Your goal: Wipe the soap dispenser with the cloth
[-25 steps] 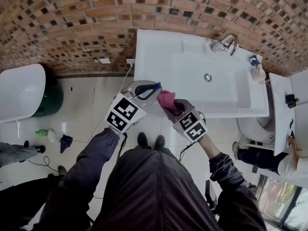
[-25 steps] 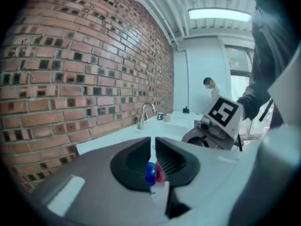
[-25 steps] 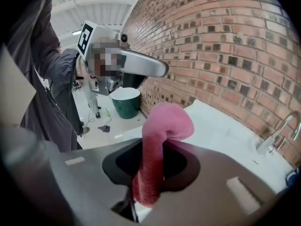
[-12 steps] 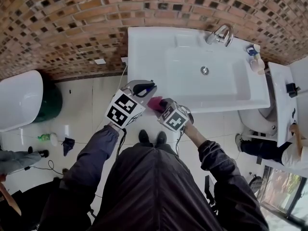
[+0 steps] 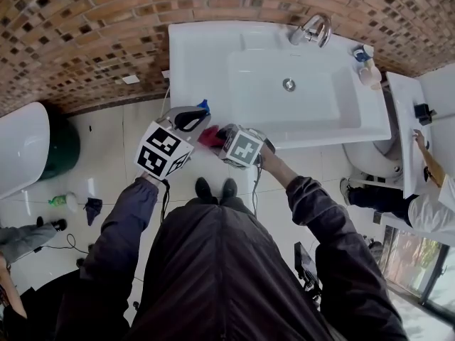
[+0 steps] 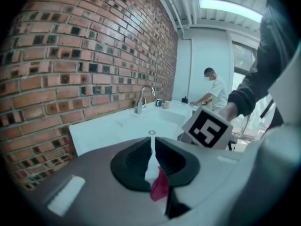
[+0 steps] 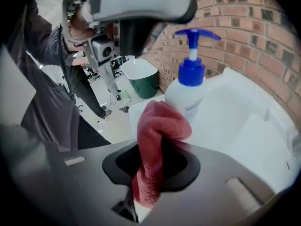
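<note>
Jaws of the right gripper [image 7: 157, 149] are clamped on a red cloth [image 7: 160, 121], which bulges above them and hangs out below. Just behind the cloth is the soap dispenser [image 7: 186, 95], upright, white-bodied with a blue pump [image 7: 194, 33], at the near left corner of the white sink [image 5: 206, 55]; its base is hidden by the cloth. On the left gripper [image 6: 151, 145] the jaws are all but together, a thin white sliver showing in the slit; whether they pinch any part of the dispenser cannot be determined. Its tip lies at the pump. The two grippers sit close side by side.
</note>
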Motion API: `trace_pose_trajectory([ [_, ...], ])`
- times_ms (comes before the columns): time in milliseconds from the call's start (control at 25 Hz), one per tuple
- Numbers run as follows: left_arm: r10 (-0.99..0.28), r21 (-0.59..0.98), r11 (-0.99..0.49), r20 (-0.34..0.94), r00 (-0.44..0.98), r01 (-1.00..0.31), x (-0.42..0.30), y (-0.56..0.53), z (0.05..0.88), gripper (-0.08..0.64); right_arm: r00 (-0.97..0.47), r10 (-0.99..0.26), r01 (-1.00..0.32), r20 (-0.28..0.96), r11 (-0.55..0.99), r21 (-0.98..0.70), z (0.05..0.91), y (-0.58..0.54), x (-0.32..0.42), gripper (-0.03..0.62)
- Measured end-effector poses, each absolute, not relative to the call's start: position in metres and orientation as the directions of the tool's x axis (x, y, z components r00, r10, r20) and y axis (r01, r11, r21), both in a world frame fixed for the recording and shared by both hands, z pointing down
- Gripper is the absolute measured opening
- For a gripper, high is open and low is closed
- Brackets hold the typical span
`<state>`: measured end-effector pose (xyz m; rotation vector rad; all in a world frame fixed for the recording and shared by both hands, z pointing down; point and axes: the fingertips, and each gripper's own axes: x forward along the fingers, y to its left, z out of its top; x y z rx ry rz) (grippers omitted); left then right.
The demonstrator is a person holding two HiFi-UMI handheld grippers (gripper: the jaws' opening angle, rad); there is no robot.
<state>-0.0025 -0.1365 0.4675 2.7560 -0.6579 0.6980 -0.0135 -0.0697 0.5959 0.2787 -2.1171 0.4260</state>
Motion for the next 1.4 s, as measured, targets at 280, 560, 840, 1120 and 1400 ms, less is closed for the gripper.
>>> trace_pose_trajectory([
  [280, -0.445, 0.052, -0.851, 0.458, 0.770, -0.523, -0.011, -0.144, 0.452, 0.028, -0.640, -0.090, -0.415, 0.763, 0.876, -0.245, 0.546, -0.086, 0.034, 0.091],
  [560, -0.433, 0.068, -0.842, 0.505, 0.747, -0.535, -0.010, -0.148, 0.471, 0.028, -0.749, -0.198, -0.563, 0.633, 0.693, -0.450, 0.526, -0.138, 0.044, 0.091],
  [840, -0.430, 0.070, -0.844, 0.503, 0.750, -0.531, -0.005, -0.149, 0.471, 0.026, -0.795, -0.172, -0.555, 0.582, 0.593, -0.583, 0.548, -0.147, 0.025, 0.091],
  [1120, -0.440, 0.080, -0.833, 0.501, 0.745, -0.547, -0.011, -0.150, 0.470, 0.021, -0.860, -0.130, -0.493, 0.494, 0.465, -0.736, 0.566, -0.160, 0.007, 0.089],
  [1400, -0.455, 0.077, -0.824, 0.502, 0.736, -0.562, -0.012, -0.149, 0.471, 0.021, -0.820, -0.087, -0.555, 0.565, 0.359, -0.750, 0.621, -0.162, 0.006, 0.087],
])
